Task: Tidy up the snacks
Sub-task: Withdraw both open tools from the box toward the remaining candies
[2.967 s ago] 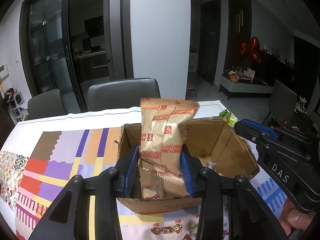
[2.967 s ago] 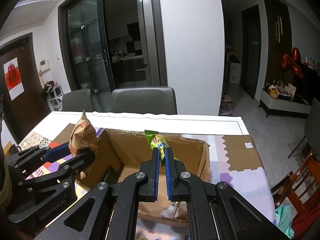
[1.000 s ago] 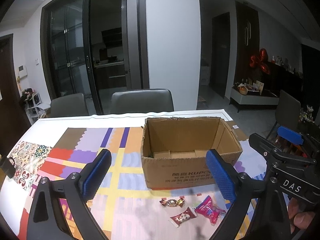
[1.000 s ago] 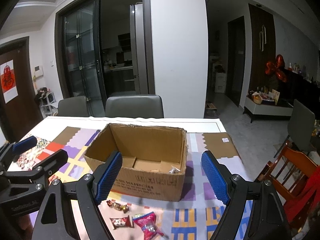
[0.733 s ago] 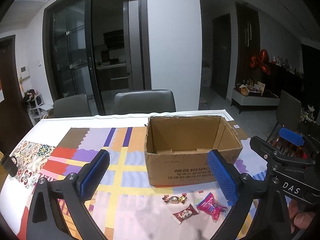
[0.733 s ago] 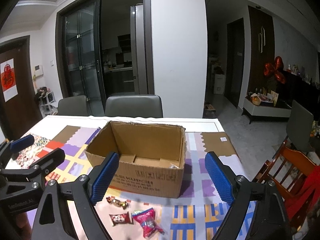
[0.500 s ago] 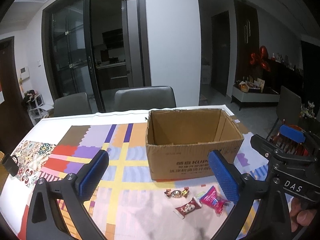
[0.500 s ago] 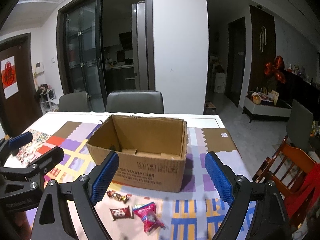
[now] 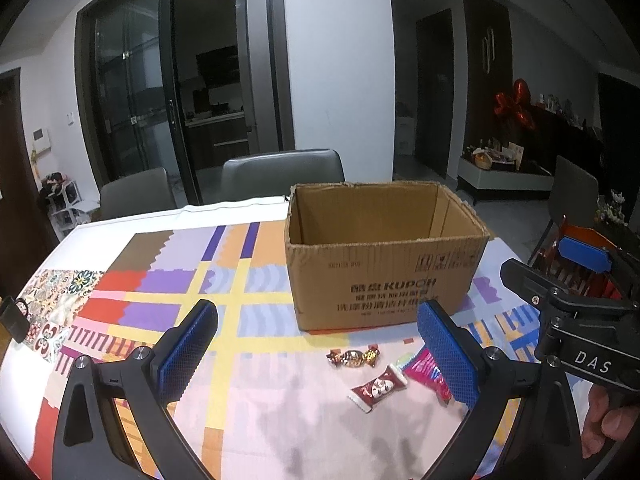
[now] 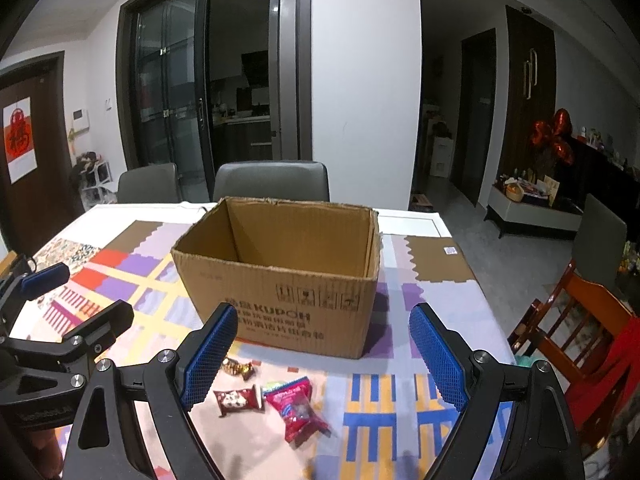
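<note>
Counting three wrapped sweets [image 10: 272, 400] before one cardboard box [image 10: 288, 280]; we can't see its contents. Left gripper [image 9: 320, 344] and right gripper [image 10: 320, 356] gape wide, empty.

A cardboard box [image 9: 384, 276] is sitting open-topped on a table [image 9: 256, 400], toward the table's far half. Three wrapped sweets are lying on the table just in front of the box: a twist-wrapped candy [image 9: 353, 357] nearest the box, a small packet [image 9: 378, 388] in front of it, and a larger packet [image 10: 298, 406] to the right of both. Two chairs [image 10: 272, 181] are standing behind the table's far edge, side by side. The left gripper [image 9: 318, 354] is hovering over the near left of the table, the right gripper [image 10: 322, 356] over the near right, both in front of the box with the sweets lying between and below their wide-spread jaws.
</note>
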